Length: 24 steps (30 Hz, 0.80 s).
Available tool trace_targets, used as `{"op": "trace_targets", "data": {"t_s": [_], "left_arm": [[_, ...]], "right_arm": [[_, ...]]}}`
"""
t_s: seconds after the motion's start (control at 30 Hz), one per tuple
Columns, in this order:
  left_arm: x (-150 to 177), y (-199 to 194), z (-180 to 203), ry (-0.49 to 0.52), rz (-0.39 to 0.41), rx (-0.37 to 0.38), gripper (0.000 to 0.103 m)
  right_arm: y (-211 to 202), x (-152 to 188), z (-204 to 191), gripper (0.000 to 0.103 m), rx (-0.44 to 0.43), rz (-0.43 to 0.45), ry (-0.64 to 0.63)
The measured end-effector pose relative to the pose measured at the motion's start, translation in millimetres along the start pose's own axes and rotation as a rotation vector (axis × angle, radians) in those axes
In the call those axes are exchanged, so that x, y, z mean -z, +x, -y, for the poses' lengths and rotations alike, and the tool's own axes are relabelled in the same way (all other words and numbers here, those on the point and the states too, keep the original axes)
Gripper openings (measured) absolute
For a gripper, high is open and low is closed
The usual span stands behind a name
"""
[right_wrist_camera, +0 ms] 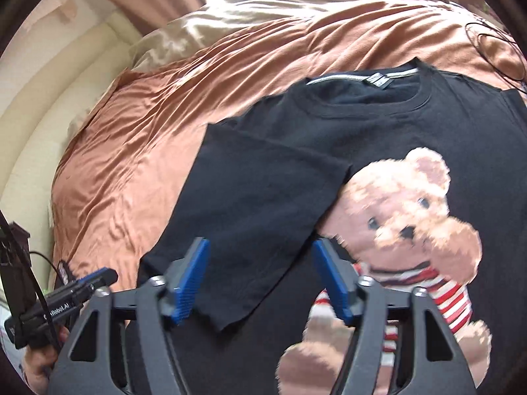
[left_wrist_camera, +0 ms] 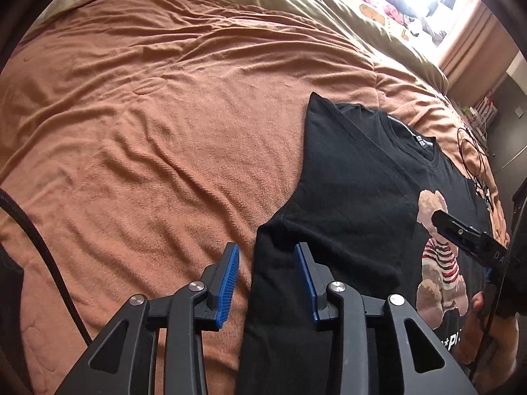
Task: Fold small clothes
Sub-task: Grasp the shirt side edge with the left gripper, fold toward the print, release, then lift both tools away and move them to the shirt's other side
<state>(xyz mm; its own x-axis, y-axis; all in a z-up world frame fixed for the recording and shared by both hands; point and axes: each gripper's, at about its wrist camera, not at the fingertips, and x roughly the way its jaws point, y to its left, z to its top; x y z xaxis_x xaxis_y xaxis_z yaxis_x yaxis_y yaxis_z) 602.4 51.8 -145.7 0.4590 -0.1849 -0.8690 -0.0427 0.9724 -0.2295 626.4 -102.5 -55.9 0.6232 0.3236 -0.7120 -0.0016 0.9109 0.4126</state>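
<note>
On the bed, in the left wrist view, the black T-shirt (left_wrist_camera: 355,204) lies flat on the orange blanket (left_wrist_camera: 148,138) at about 3 o'clock, and the left gripper (left_wrist_camera: 266,273) has its jaws open over the shirt's folded edge, gripping nothing. In the right wrist view, the right gripper (right_wrist_camera: 260,276) also has open, empty jaws above the sleeve (right_wrist_camera: 250,204), which is folded inward; the teddy bear print (right_wrist_camera: 402,230) is at 4 o'clock.
</note>
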Motion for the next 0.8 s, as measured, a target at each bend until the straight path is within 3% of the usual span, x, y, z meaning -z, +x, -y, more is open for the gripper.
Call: {"op": "trace_targets", "data": {"t_s": [0.2, 0.43, 0.63, 0.8], "left_arm": [[18, -21, -20, -0.028, 0.014, -0.006, 0.04], [40, -35, -38, -0.053, 0.008, 0.002, 0.04], [54, -62, -35, -0.041, 0.047, 0.008, 0.041], [63, -90, -22, -0.031, 0.102, 0.011, 0.061]], "right_arm": [[14, 18, -13, 0.023, -0.047, -0.067, -0.008], [38, 32, -22, 0.021, -0.042, -0.172, -0.008], [0, 26, -25, 0.021, -0.065, -0.16, -0.014], [-50, 29, -26, 0.023, -0.009, -0.093, -0.053]]}}
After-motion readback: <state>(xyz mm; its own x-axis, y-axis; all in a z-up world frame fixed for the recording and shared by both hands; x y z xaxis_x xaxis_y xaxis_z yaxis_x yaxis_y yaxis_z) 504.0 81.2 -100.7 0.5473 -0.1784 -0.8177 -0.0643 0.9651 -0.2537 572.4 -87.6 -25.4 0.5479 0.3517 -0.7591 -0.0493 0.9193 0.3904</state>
